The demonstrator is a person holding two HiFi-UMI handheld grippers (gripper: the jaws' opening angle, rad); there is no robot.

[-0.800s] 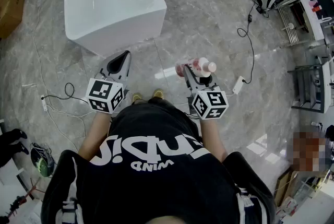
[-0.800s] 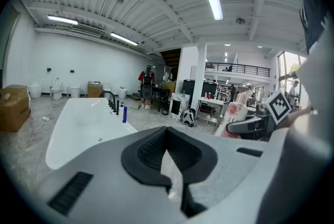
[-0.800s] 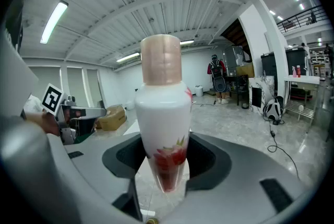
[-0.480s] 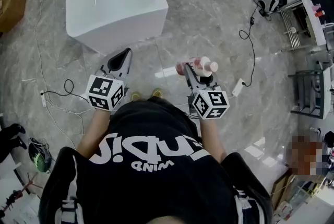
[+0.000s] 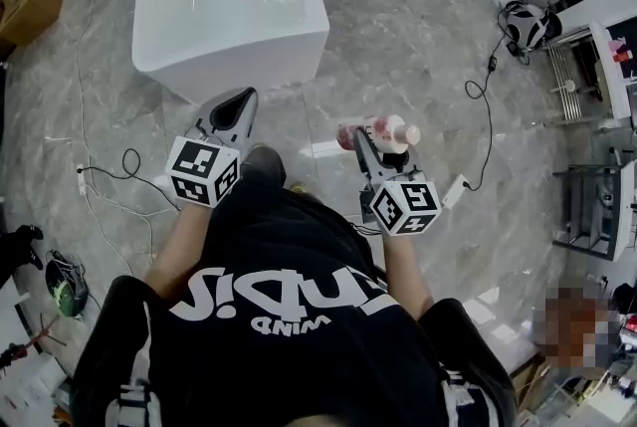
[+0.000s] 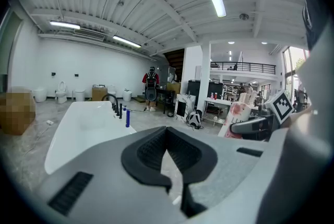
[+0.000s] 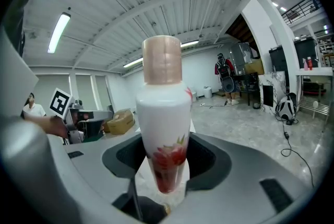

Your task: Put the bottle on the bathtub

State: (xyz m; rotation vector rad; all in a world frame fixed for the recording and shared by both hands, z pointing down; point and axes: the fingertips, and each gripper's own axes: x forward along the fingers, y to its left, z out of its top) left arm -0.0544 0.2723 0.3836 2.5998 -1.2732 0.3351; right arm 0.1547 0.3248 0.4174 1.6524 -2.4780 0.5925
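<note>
shirt black, white lettering, white-striped sleeves | left tongs, right tongs grey | left cube, right cube black-white square markers

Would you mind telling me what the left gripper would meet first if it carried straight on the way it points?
Most likely the near end wall of the bathtub, close to its corner. The left gripper might just slip past onto the floor; depth is unclear.
</note>
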